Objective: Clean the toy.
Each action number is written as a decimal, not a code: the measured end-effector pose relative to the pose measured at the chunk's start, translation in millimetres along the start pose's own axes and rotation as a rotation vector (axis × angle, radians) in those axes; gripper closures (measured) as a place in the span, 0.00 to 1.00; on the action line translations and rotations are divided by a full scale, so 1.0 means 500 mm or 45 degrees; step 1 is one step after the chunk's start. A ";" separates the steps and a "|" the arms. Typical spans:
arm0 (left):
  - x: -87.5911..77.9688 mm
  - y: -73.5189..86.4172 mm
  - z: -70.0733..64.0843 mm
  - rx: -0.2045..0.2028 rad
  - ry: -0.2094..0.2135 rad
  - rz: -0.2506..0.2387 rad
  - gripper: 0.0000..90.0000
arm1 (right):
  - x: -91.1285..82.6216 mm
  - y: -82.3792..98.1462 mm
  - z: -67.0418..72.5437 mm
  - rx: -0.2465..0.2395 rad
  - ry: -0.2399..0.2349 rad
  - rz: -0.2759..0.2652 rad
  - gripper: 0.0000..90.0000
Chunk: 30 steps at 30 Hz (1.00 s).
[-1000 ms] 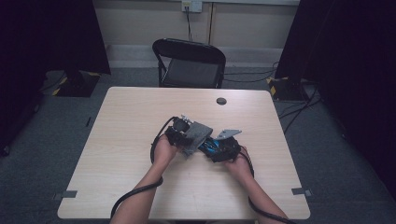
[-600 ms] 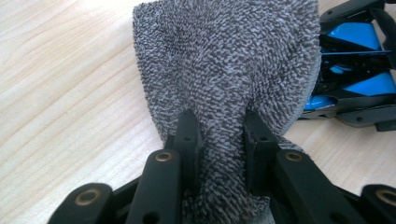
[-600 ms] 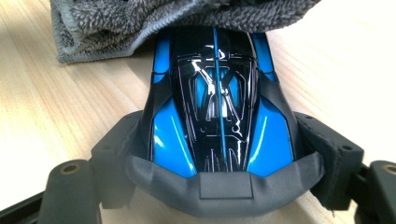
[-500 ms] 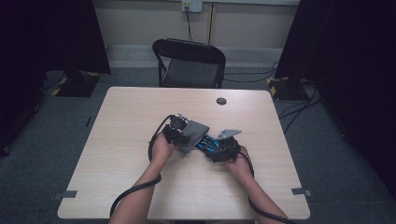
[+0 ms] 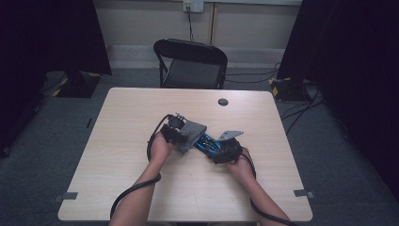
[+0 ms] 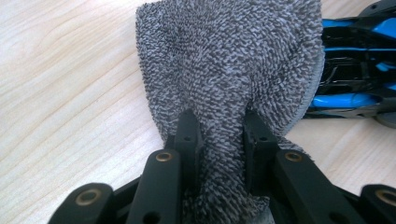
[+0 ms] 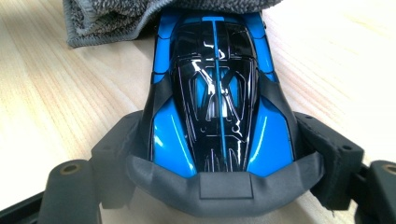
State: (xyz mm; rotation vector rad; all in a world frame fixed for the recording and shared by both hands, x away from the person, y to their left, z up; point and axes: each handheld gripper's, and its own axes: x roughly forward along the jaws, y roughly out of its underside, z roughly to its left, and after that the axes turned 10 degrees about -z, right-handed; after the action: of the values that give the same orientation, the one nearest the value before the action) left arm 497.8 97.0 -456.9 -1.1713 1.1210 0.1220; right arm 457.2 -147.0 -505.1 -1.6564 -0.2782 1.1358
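A blue and black toy car (image 7: 217, 93) lies on the wooden table (image 5: 122, 155), nose pointing away in the right gripper view. My right gripper (image 7: 219, 140) is shut on its rear, one pad against each side. A grey terry cloth (image 6: 229, 60) drapes over the front of the car (image 6: 345, 70), and my left gripper (image 6: 219, 121) is shut on a bunched fold of it. From above, the left gripper (image 5: 181, 136) and cloth (image 5: 192, 133) sit left of the car (image 5: 207, 142), with the right gripper (image 5: 219, 149) behind it. The cloth (image 7: 107, 18) hides the car's nose.
A small black round object (image 5: 223, 101) lies near the table's far edge. A black folding chair (image 5: 190, 63) stands beyond the table. Cables trail from both grippers toward the near edge. Bare tabletop lies to the left and right of the hands.
The left gripper with the cloth has shifted very slightly toward the far left. The right gripper and the car have kept still.
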 end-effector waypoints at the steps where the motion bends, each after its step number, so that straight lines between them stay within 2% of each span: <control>1: 0.001 0.001 0.001 -0.012 -0.002 0.000 0.80 | 0.000 0.000 0.000 0.000 0.001 -0.001 0.26; 18: 0.003 0.010 0.027 -0.040 -0.028 0.006 0.80 | 0.000 0.000 0.000 0.000 0.000 0.000 0.26; 30: -0.015 0.025 0.052 -0.064 -0.094 0.004 0.80 | 0.000 0.000 0.000 -0.001 0.000 -0.001 0.26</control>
State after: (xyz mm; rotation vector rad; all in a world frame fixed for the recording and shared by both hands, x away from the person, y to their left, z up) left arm 503.1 126.3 -460.7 -1.2003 1.0600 0.1956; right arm 457.2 -147.0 -505.2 -1.6568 -0.2789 1.1352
